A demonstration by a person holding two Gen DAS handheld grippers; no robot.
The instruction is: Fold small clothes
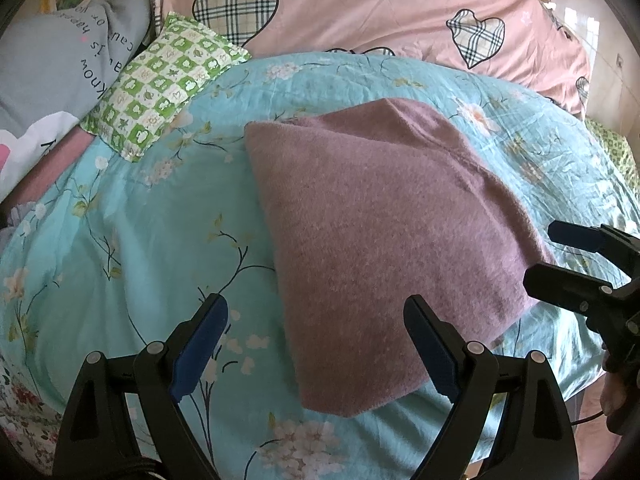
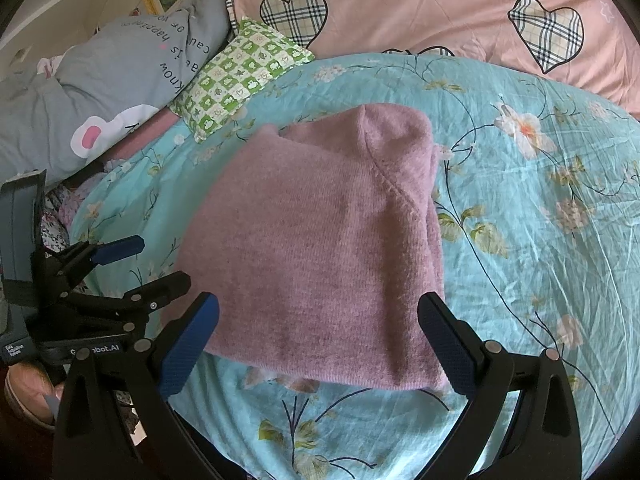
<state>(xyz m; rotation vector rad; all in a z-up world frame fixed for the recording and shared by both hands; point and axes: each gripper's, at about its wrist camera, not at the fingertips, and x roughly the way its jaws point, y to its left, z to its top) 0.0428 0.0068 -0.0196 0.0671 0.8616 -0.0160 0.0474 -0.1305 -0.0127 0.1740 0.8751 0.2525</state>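
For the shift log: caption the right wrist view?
Open right gripper above folded mauve knit garment on floral bedsheet.

The left gripper (image 1: pixel 316 344) sat at the bottom of its frame, its 2 blue-padded fingers (image 1: pixel 200 348) spread wide, nothing between them. The right gripper (image 2: pixel 320 344) was equally wide apart at the bottom of its own frame, also holding nothing.

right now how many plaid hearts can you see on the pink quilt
3. One large plaid heart behind the green checked pillow, one toward the right, and a sliver of a third hidden behind the teal floral cover. More may be hidden.
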